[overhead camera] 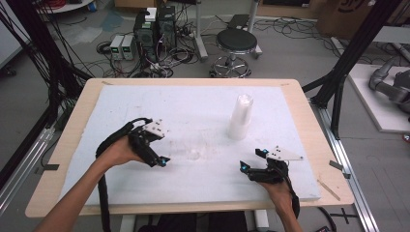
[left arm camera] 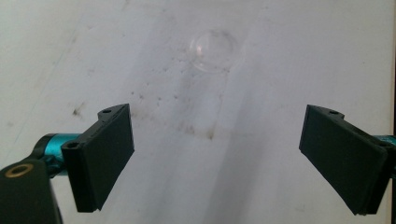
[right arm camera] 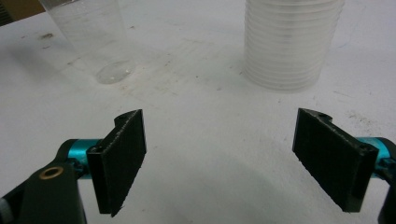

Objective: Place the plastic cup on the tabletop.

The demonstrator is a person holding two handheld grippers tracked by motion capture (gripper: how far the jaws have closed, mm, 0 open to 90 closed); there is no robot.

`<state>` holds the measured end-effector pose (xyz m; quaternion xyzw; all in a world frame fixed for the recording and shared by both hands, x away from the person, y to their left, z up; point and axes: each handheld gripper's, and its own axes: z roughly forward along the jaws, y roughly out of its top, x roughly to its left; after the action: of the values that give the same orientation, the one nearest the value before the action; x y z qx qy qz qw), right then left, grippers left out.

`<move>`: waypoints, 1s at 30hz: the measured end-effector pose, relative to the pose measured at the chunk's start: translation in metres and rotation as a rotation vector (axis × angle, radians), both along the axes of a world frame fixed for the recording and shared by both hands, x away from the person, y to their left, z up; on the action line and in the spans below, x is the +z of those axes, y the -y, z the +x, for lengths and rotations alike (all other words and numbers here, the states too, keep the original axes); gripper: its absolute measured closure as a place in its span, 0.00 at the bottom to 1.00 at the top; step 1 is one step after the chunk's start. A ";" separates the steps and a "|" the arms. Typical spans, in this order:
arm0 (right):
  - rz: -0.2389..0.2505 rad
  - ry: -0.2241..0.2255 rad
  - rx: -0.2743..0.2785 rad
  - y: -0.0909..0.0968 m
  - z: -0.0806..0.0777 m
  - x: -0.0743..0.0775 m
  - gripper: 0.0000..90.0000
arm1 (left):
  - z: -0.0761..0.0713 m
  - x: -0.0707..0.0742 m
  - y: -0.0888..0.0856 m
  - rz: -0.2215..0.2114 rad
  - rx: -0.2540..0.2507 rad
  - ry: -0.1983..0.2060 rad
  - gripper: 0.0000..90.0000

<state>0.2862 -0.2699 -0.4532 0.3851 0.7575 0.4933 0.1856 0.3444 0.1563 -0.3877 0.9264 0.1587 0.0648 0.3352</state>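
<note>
overhead, high view: two grippers, left gripper point(overhead camera: 163, 161) and right gripper point(overhead camera: 251, 161), both with jaws apart and empty; one single clear cup point(overhead camera: 194, 153) stands between them on the white board point(overhead camera: 145, 104), faint and hard to make out; one stack of cups point(overhead camera: 241, 117) stands behind. left gripper view: cup point(left arm camera: 212, 50) ahead (base seen, walls nearly invisible). right gripper view: cup point(right arm camera: 95, 39) and stack point(right arm camera: 289, 42), tops cut off. no legible writing.

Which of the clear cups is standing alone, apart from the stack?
The single clear cup near the table's middle, nearest the left gripper. The others sit nested in the stack of cups farther back.
</note>
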 end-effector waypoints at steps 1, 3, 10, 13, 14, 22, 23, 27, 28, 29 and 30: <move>0.002 0.006 0.002 0.000 0.000 0.000 0.19 | -0.004 -0.001 -0.004 -0.013 0.012 0.006 0.11; 0.003 0.008 0.006 0.000 -0.001 0.000 0.19 | -0.013 -0.003 -0.015 -0.041 0.031 0.026 0.11; 0.007 0.020 0.009 0.001 -0.002 0.000 0.19 | -0.042 -0.026 -0.041 -0.188 0.182 0.094 0.11; 0.007 0.025 0.010 0.001 -0.002 0.000 0.19 | -0.049 -0.036 -0.055 -0.264 0.266 0.119 0.11; 0.008 0.025 0.009 0.001 -0.002 0.000 0.19 | -0.052 -0.040 -0.059 -0.295 0.293 0.127 0.11; 0.010 0.031 0.008 0.001 -0.003 0.000 0.19 | -0.070 -0.072 -0.072 -0.407 0.433 0.215 0.11; 0.009 0.032 0.010 0.001 -0.003 0.000 0.19 | -0.071 -0.075 -0.073 -0.411 0.440 0.229 0.11; 0.006 0.032 0.011 0.000 -0.003 0.000 0.19 | -0.073 -0.077 -0.074 -0.439 0.446 0.257 0.11; 0.004 0.026 0.008 0.000 -0.003 0.000 0.19 | -0.073 -0.078 -0.073 -0.431 0.446 0.259 0.11; 0.003 0.028 0.009 0.000 -0.003 0.000 0.19 | -0.073 -0.078 -0.073 -0.429 0.449 0.262 0.11; -0.001 0.032 0.011 0.000 -0.002 0.000 0.19 | -0.073 -0.078 -0.072 -0.422 0.453 0.266 0.11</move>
<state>0.2840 -0.2701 -0.4532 0.3730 0.7567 0.5002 0.1954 0.2713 0.2281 -0.4656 0.7612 0.3254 0.2234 0.5145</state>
